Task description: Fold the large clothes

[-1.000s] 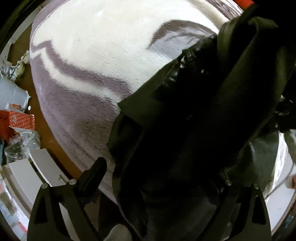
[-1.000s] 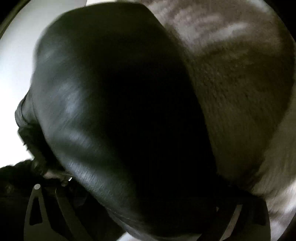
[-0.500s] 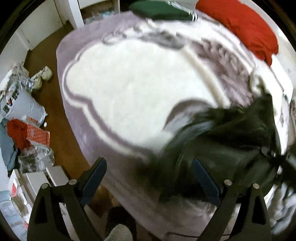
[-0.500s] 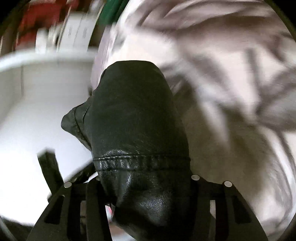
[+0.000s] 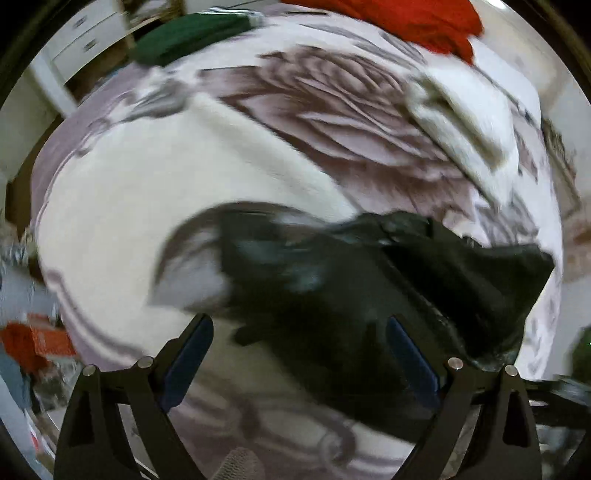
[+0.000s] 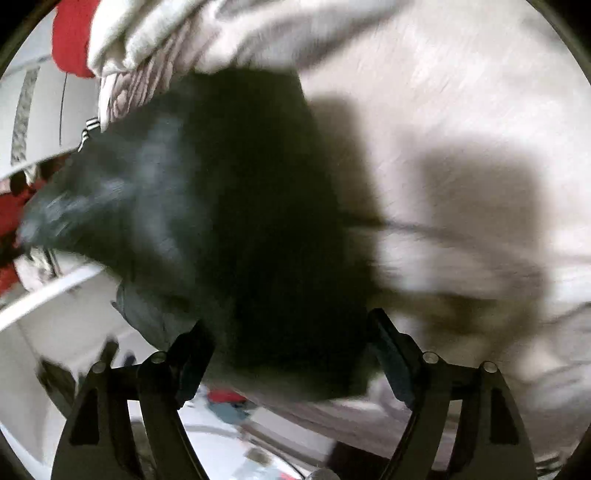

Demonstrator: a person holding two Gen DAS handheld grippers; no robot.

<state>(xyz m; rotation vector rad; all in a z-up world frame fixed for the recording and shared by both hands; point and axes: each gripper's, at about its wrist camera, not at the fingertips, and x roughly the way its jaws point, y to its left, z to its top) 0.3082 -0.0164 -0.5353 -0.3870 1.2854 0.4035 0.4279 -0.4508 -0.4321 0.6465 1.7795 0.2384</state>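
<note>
A black leather jacket (image 5: 369,295) lies crumpled on a white and mauve patterned blanket (image 5: 166,206) near the bed's front edge. My left gripper (image 5: 299,350) is open above it, jaws wide apart, nothing between them. In the right wrist view the jacket (image 6: 229,206) is a dark blurred heap at the blanket's edge (image 6: 461,122). My right gripper (image 6: 286,354) is open, its fingers on either side of the jacket's near end; the view is motion-blurred.
A red garment (image 5: 406,22), a green garment (image 5: 184,37) and a folded white cloth (image 5: 469,110) lie at the far side of the bed. Clutter and boxes (image 5: 33,343) sit on the floor to the left. White furniture (image 6: 33,122) stands to the right gripper's left.
Both grippers let go of the jacket and pulled back. The jacket dropped from hanging in front of the cameras onto the blanket.
</note>
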